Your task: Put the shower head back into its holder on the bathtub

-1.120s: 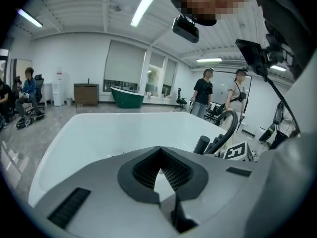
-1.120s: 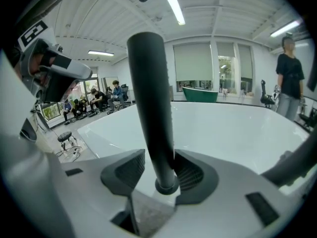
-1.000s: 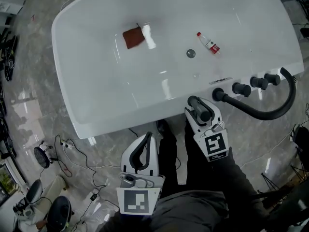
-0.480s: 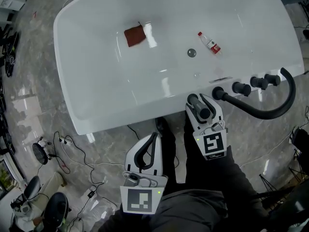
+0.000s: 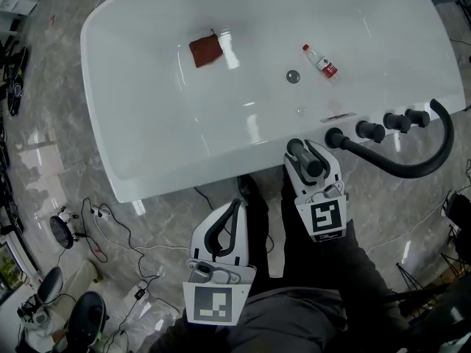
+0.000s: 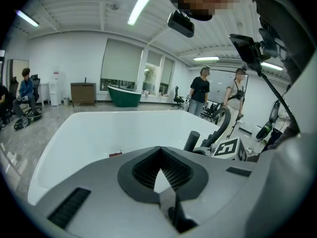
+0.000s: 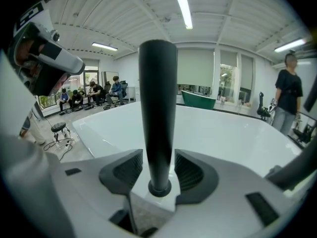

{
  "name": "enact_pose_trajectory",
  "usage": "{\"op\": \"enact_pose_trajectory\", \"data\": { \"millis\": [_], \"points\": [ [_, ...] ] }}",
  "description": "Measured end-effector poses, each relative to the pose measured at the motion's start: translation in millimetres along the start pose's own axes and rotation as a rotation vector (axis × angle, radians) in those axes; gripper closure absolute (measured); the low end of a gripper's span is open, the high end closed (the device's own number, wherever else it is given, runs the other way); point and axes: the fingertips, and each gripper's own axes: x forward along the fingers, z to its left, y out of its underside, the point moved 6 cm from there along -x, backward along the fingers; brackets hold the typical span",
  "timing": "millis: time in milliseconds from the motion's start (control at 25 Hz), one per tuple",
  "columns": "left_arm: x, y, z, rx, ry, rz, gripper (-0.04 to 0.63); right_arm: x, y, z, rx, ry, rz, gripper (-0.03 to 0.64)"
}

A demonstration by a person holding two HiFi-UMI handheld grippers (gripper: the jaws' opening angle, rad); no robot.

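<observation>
My right gripper [image 5: 306, 162] is shut on the black shower head handle [image 5: 302, 157], just off the near rim of the white bathtub [image 5: 169, 182]. In the right gripper view the handle [image 7: 157, 108] stands upright between the two jaws of that gripper [image 7: 158, 168], with both pads against it. Its black hose [image 5: 412, 171] loops from beside the gripper round to the right. A row of black fittings [image 5: 368, 131] sits on the tub's rim to the right of the handle. My left gripper [image 5: 229, 210] hangs lower left, over the floor, shut with nothing in it [image 6: 160, 171].
Inside the tub lie a red-brown cloth [image 5: 204, 51], a small bottle [image 5: 319, 60] and the drain [image 5: 293, 76]. Cables [image 5: 110, 226] trail over the marble floor at the left. The person's dark trouser legs [image 5: 309, 271] are below the grippers. Several people stand or sit in the background [image 6: 200, 90].
Only the view has shifted slightly. The right gripper still holds the handle in the same place beside the rim, and the left gripper has barely moved.
</observation>
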Motion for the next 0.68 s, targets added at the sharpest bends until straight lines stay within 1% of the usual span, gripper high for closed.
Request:
{"op": "enact_pose_trajectory", "data": {
  "millis": [120, 240, 360, 680],
  "points": [
    [-1.5, 2.1, -0.6, 0.001, 0.000, 0.000, 0.591, -0.5, -0.2, 2.2, -0.002, -0.002, 0.000, 0.413],
    [-3.8, 3.3, -0.9, -0.005, -0.003, -0.007, 0.592, -1.0, -5.4, 3.0, 0.020, 0.001, -0.004, 0.413],
    [-6.7, 4.0, -1.3, -0.003, -0.002, -0.011, 0.591, -3.0, 2.5, 3.9, 0.009, 0.008, -0.004, 0.413],
    [-14.0, 5.6, 1.4, -0.007, -0.007, -0.003, 0.591, -6.2, -3.8, 6.4, -0.021, 0.014, 0.016, 0.413]
  ]
}}
